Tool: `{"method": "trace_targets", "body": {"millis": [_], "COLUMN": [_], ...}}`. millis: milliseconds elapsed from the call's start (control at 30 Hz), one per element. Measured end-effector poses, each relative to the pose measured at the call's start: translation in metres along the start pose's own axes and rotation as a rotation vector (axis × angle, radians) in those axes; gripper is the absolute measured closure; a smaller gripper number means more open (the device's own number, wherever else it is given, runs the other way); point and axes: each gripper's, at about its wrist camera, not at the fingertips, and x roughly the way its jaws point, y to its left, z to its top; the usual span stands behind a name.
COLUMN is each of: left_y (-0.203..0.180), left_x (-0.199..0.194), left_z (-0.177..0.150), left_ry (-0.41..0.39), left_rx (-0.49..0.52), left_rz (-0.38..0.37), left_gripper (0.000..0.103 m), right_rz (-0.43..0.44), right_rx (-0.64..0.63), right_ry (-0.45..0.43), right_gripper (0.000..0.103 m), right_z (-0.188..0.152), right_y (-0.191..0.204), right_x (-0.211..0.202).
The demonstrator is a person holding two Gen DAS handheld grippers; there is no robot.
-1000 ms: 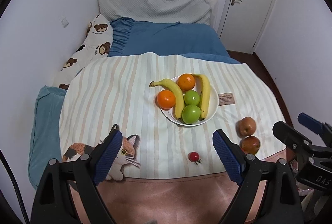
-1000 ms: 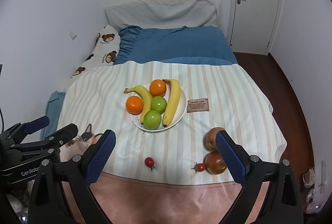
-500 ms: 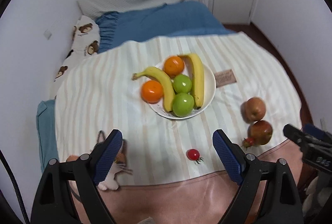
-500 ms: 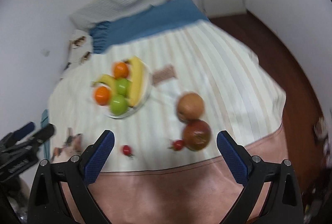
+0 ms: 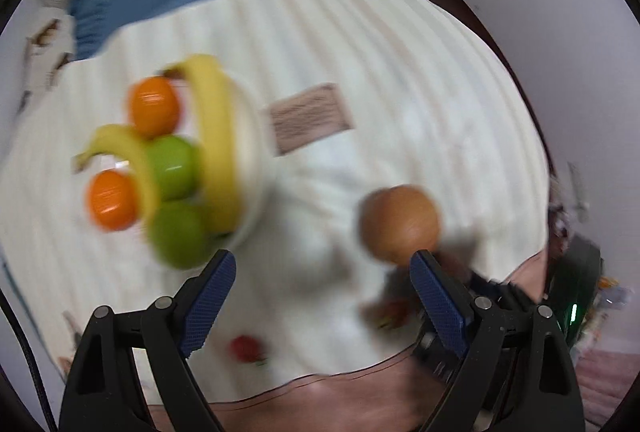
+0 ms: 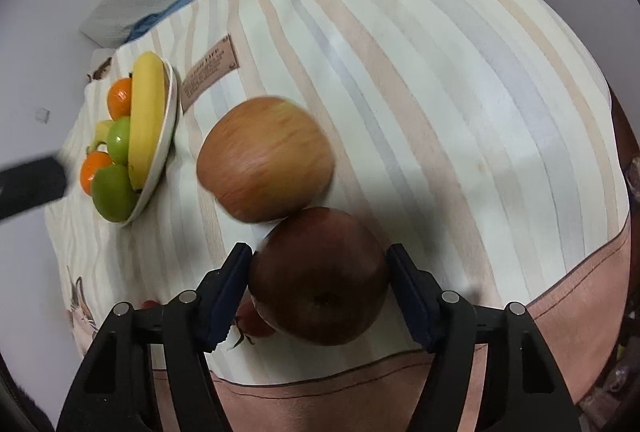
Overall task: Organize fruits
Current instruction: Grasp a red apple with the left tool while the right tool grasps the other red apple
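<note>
Right gripper [image 6: 318,278] clasping dark red apple [image 6: 320,278] at bed's near edge, paler apple [image 6: 266,159] touching behind, fruit plate [image 6: 170,103] far left, left gripper [image 5: 322,286] spread wide, empty.

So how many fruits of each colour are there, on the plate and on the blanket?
Yellow bananas: 2
Orange oranges: 2
Green apples: 2
Reddish apples: 2, the paler one and the dark one between the right tongs
Small red tomatoes: 2
Total: 10
</note>
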Motion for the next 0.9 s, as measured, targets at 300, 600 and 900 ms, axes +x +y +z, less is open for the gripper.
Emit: {"method": "trace_targets", "body": {"millis": [300,600,900], "left_y": [-0.061,-0.059,-0.088], "left_x": [0.085,0.103,0.119], "left_z": [0.022,0.006,0.005], "left_ry": [0.232,0.186,0.151], "left_rx": [0.18,0.129,0.204], "left_rz": [-0.032,-0.056,0.02], "left_gripper": [0.014,0.041,0.042], "right_rz": [-0.045,-0.039,-0.047], "right_rx": [0.063,0.075,0.066], "right_ry": [0.006,0.029,0.076], "right_gripper": [0.032,0.032,0.031], "right_z": [-0.011,-0.008,0.002], "right_y": [-0.058,-0.067,-0.059], "right_x": [-0.031,-0.021,0.002]}}
